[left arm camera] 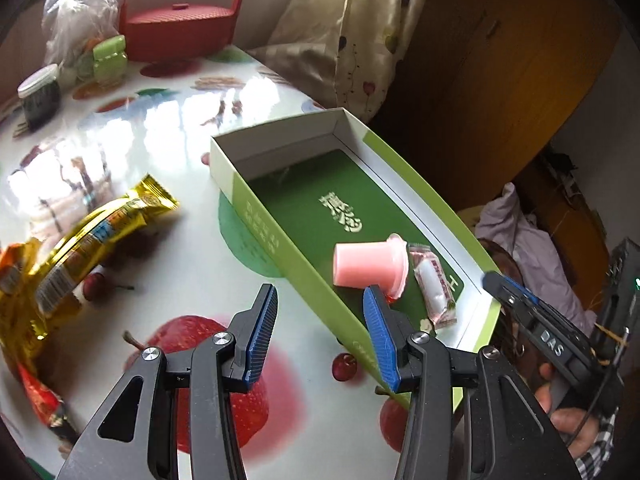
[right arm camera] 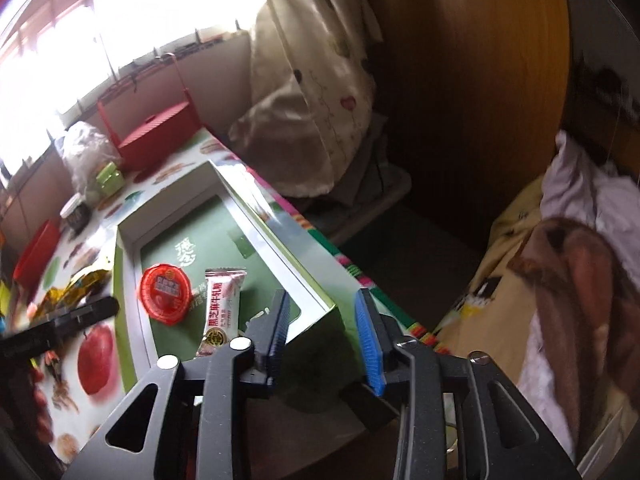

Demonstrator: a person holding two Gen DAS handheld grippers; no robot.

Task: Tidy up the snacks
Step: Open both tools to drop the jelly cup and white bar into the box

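A green and white box (left arm camera: 256, 204) lies open on the fruit-print table. Inside it lie a pink jelly cup (left arm camera: 370, 266) on its side and a small wrapped candy (left arm camera: 434, 286). My left gripper (left arm camera: 320, 334) is open and empty, just above the box's near left wall, close to the cup. In the right wrist view the cup's red lid (right arm camera: 166, 294) and the candy (right arm camera: 222, 306) show inside the box (right arm camera: 316, 292). My right gripper (right arm camera: 324, 330) is open and empty over the box's near right corner.
Gold snack packets (left arm camera: 84, 240) lie left of the box. A red basket (left arm camera: 180, 28), a plastic bag (left arm camera: 76, 12), a green container (left arm camera: 108, 60) and a dark jar (left arm camera: 40, 96) stand at the table's far end. The table's right edge runs beside the box; curtain and bedding lie beyond.
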